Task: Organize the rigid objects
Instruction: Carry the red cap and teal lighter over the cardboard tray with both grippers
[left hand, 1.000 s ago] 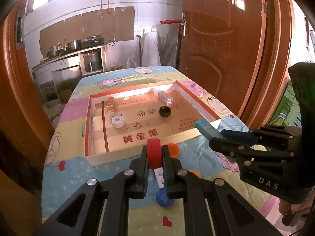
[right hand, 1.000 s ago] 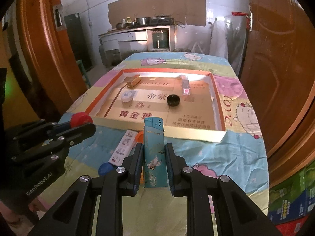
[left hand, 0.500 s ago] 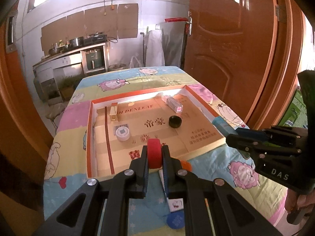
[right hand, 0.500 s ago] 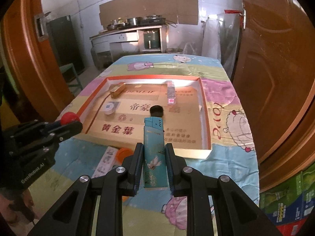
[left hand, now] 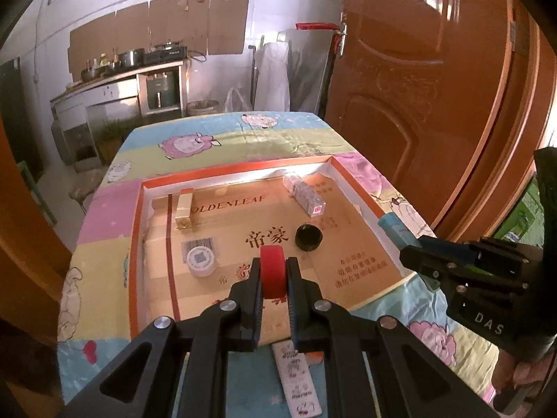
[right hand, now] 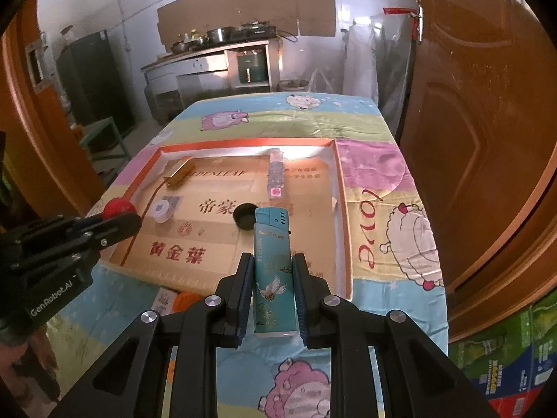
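Left wrist view: the left gripper [left hand: 274,280] clamps a red bottle cap [left hand: 273,271] above the shallow cardboard tray [left hand: 137,244], while the right gripper [right hand: 271,287] grips a teal lighter [right hand: 273,271] upright over the tray's near edge.

Wooden door [left hand: 435,111], kitchen counter [right hand: 209,59] with pots, sheep-print tablecloth [right hand: 383,188]

The shallow box [right hand: 343,209] on the desk [right hand: 383,132] has bare floor along its near wall and right side; a black cap [right hand: 245,216], white cap [right hand: 163,210], gold bar [right hand: 179,176] and clear case [right hand: 276,177] occupy its middle and far part; a wooden door [right hand: 487,139] closes in the desk's right edge.
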Tool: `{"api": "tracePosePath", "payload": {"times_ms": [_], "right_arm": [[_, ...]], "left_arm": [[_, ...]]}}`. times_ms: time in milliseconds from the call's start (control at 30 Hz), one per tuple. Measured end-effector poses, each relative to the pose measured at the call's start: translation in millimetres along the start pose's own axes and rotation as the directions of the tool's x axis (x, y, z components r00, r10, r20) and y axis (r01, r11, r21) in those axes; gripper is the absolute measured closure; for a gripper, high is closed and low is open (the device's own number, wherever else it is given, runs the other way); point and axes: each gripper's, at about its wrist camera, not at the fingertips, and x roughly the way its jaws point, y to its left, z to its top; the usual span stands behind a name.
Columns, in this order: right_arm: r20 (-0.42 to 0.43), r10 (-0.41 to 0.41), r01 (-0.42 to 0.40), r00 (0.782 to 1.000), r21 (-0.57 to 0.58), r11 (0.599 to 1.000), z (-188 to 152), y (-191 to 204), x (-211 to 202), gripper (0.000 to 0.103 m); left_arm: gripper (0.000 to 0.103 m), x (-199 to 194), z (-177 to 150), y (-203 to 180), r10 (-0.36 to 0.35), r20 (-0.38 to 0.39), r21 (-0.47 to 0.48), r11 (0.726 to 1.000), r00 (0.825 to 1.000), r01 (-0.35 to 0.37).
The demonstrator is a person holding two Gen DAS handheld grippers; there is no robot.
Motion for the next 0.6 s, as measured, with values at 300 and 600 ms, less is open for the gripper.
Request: {"api": "tracePosePath", "payload": {"times_ms": [300,600], "right_arm": [[-0.024,-0.011,0.013,1.000,0.046,0.999,21.8,-10.9,25.5,0.080],[-0.066,-0.017,0.022,0.998,0.079,0.997,31.9,-19.1,51.2,0.080]], "left_arm": [[0.091,30.8,16.1,5.7,-0.013,-0.043,-0.053,0.999,0.999,0.011],[0.091,56.9,23.7,13.4,-0.020,-0.083,-0.095,0.995,0.996,0.012]]}}
